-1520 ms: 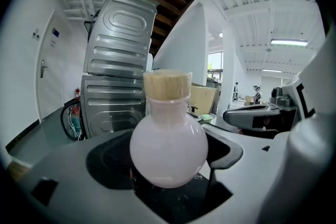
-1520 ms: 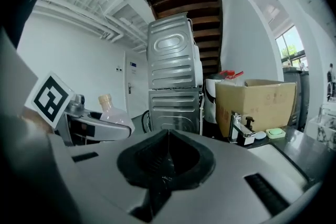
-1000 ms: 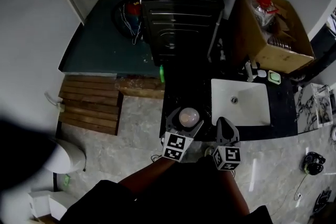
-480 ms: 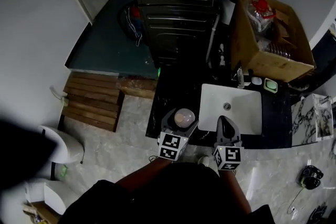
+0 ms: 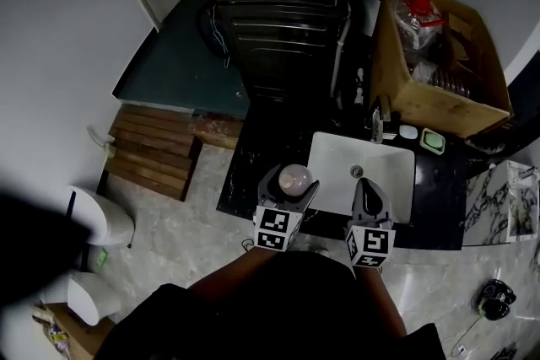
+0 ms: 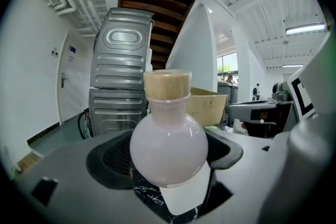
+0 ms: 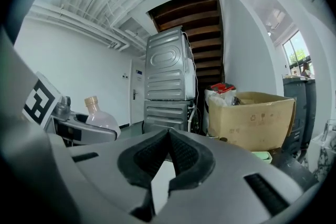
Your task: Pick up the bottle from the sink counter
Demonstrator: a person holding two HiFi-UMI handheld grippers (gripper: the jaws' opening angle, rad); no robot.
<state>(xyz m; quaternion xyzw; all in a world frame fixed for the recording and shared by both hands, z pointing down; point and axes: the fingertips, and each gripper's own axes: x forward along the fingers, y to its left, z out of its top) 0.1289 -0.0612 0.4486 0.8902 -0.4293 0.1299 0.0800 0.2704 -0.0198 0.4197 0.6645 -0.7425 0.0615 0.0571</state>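
The left tool (image 5: 291, 185) is clamping the round body of a pale pink bottle (image 6: 168, 141), its jaws pressing in on the widest part from either side. The grip sits low on the bulb, probably so the smooth glass cannot slide down through the pads. The bottle is standing upright with its wooden cap (image 6: 167, 85) pointing up, which is keeping any contents level. In the head view it is hanging over the front of the black marble desk (image 5: 253, 156), just left of the white sink basin (image 5: 384, 173). It appears to be lifted clear of the surface, so the pickup looks essentially done. The right tool (image 7: 168, 147) is showing its jaws pressed together with nothing between them, and it is idling over the basin's front edge, apart from the bottle.
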